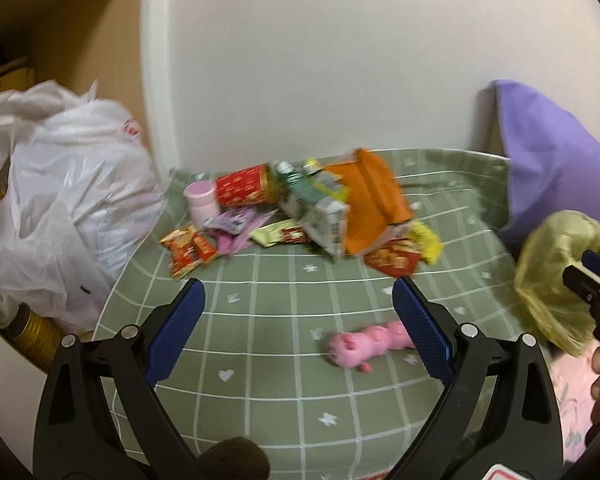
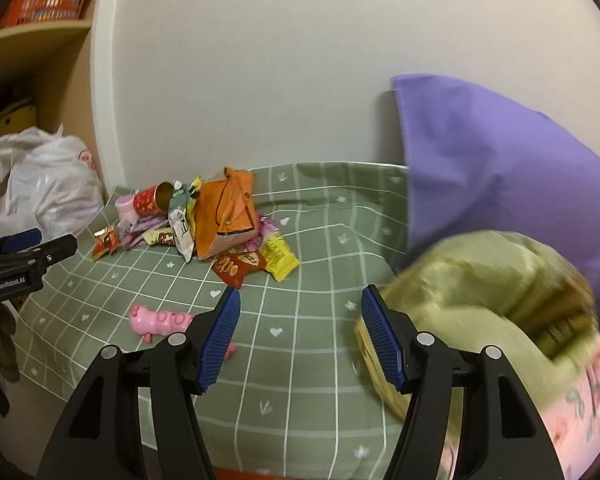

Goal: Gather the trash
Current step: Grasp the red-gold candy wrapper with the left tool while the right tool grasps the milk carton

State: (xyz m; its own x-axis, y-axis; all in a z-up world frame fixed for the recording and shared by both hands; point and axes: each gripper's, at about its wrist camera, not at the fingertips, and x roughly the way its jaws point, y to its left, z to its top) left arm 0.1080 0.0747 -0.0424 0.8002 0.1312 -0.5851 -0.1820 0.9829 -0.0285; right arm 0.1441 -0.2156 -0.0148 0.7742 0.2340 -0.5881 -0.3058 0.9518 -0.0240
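Observation:
A pile of trash (image 1: 300,208) lies on the green checked bed sheet (image 1: 260,360) by the wall: a red can (image 1: 246,184), an orange paper bag (image 1: 374,200), a pink cup (image 1: 202,198) and several snack wrappers. It also shows in the right wrist view (image 2: 204,224). My left gripper (image 1: 298,296) is open and empty, short of the pile. My right gripper (image 2: 300,304) is open and empty over the sheet, with a yellow-green plastic bag (image 2: 480,292) just to its right, also seen in the left wrist view (image 1: 552,276).
A white plastic bag (image 1: 64,188) stands at the left by a wooden shelf. A pink toy (image 1: 364,344) lies on the sheet near my left gripper's right finger. A purple pillow (image 2: 500,168) leans on the wall at the right. Pink fabric (image 2: 580,412) lies at the lower right.

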